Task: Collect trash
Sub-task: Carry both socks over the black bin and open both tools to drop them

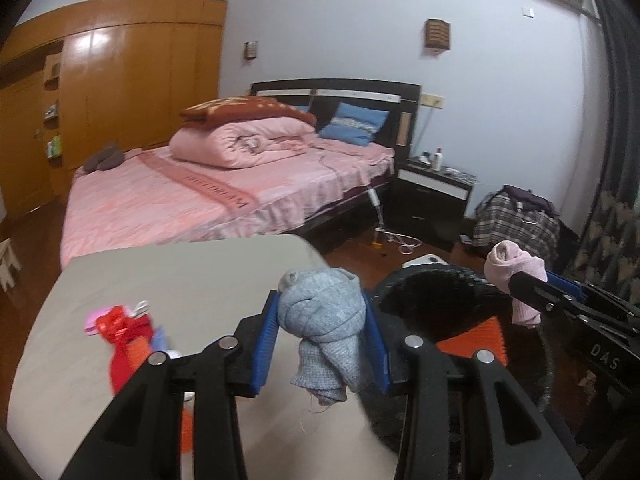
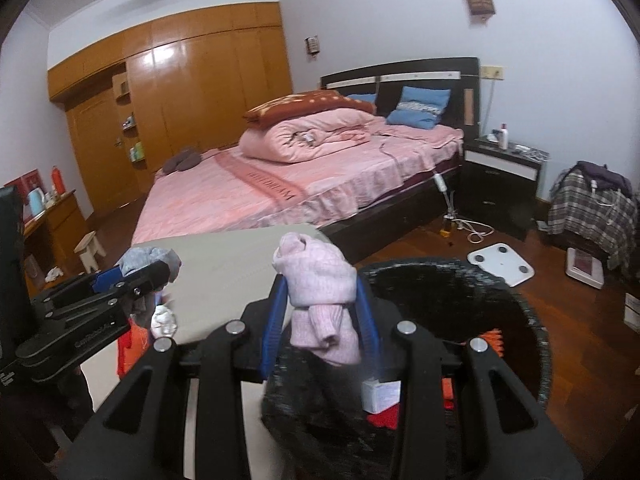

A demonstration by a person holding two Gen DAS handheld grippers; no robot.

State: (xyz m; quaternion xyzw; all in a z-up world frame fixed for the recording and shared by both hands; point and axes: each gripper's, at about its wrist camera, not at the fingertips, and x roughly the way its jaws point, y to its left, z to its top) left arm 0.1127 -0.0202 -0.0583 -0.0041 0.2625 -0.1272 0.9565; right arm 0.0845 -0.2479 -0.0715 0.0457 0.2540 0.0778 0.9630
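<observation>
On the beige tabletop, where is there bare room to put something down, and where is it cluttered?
The beige tabletop is bare across its far half, toward the pink bed. Its near left corner is crowded with red and orange scraps. The black bin beside the table already holds a white box.

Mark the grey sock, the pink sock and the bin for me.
grey sock (image 1: 322,306), left wrist view, its balled middle.
pink sock (image 2: 318,276), right wrist view, its rolled upper part.
bin (image 2: 538,320), right wrist view, its right rim.
</observation>
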